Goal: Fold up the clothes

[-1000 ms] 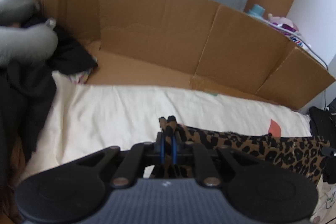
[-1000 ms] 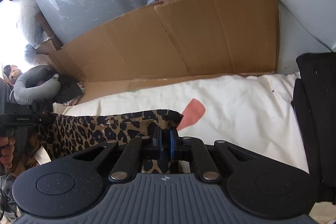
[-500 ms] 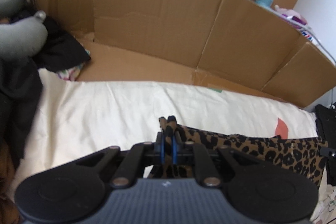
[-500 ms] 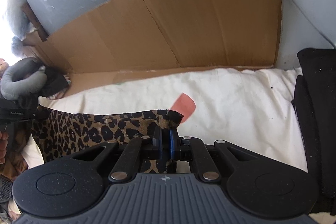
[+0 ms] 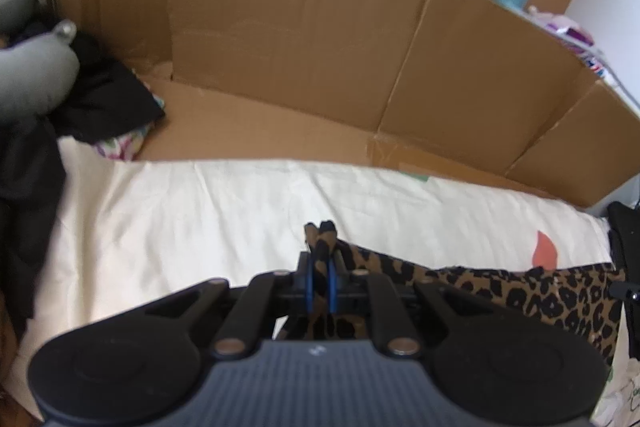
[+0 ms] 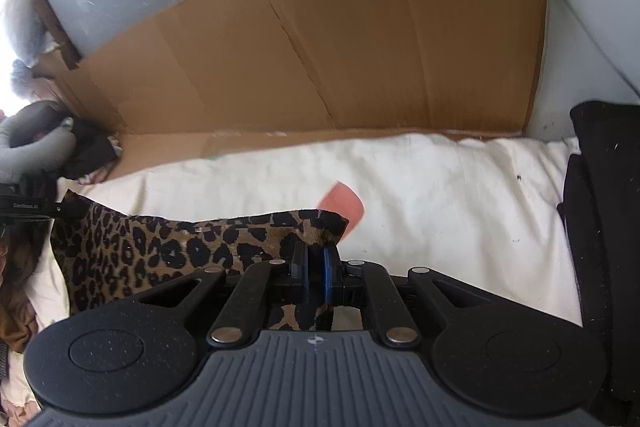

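A leopard-print garment stretches between both grippers above a cream sheet. My left gripper is shut on one corner of it, the cloth bunched between the blue pads. In the right wrist view the same leopard-print garment hangs to the left, and my right gripper is shut on its other corner. The left gripper's tip shows at the far left edge of that view, holding the cloth's far end.
A brown cardboard wall stands behind the sheet. Dark clothes and a grey neck pillow lie at the left. A black garment sits at the right. The sheet carries a coral patch.
Both grippers have sunk toward the sheet and moved forward with the leopard cloth still stretched between them; the cardboard wall looks nearer and the sheet fills more of each view.
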`<state>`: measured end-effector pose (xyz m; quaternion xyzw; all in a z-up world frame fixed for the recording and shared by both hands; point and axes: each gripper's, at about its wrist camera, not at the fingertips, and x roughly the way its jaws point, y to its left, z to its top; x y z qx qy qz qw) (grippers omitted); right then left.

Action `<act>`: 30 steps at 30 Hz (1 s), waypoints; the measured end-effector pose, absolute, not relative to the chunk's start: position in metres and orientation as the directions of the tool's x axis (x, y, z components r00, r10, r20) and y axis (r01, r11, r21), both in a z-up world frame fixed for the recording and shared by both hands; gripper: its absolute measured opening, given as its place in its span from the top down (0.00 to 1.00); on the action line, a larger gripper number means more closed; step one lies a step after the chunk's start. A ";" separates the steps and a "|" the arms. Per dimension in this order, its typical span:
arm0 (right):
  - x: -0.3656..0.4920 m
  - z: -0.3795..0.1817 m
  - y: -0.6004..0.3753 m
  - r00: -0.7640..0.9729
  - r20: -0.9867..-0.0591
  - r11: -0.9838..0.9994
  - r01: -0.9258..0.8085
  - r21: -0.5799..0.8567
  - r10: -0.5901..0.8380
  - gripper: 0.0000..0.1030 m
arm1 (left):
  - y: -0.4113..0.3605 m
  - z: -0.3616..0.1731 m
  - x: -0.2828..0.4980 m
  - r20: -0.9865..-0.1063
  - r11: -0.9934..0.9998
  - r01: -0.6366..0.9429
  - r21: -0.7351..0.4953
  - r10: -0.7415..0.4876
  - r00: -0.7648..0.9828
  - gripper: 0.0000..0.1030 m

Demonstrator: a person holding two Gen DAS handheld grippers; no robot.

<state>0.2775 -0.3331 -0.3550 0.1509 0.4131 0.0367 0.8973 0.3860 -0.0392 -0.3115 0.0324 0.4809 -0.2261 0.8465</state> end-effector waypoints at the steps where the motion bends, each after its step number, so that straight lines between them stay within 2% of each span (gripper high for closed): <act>1: 0.280 -0.360 -0.334 0.649 -0.737 0.952 0.063 0.300 0.190 0.95 | -0.040 -0.318 0.389 -0.834 0.897 0.409 -0.168 -0.350 0.426 0.92; 7: 0.295 -0.386 -0.334 0.613 -0.768 0.951 0.085 0.297 0.185 0.94 | -0.045 -0.357 0.402 -0.868 0.908 0.378 -0.179 -0.327 0.373 0.91; 11: 0.298 -0.396 -0.334 0.579 -0.793 0.950 0.096 0.297 0.189 0.90 | -0.044 -0.368 0.400 -0.884 0.920 0.356 -0.165 -0.298 0.360 0.77; 15: 0.291 -0.385 -0.339 0.601 -0.782 0.958 0.090 0.274 0.167 0.81 | -0.039 -0.346 0.388 -0.871 0.925 0.365 -0.102 -0.260 0.416 0.74; 18: 0.289 -0.373 -0.338 0.627 -0.760 0.959 0.072 0.272 0.169 0.80 | -0.036 -0.330 0.383 -0.856 0.927 0.342 -0.152 -0.297 0.424 0.74; 21: 0.290 -0.364 -0.327 0.625 -0.753 0.963 0.005 0.268 0.206 0.80 | -0.049 -0.319 0.373 -0.843 0.904 0.383 -0.193 -0.352 0.406 0.74; 30: 0.298 -0.350 -0.283 0.601 -0.735 0.948 -0.159 0.274 0.313 0.80 | -0.094 -0.317 0.350 -0.845 0.849 0.470 -0.240 -0.421 0.330 0.75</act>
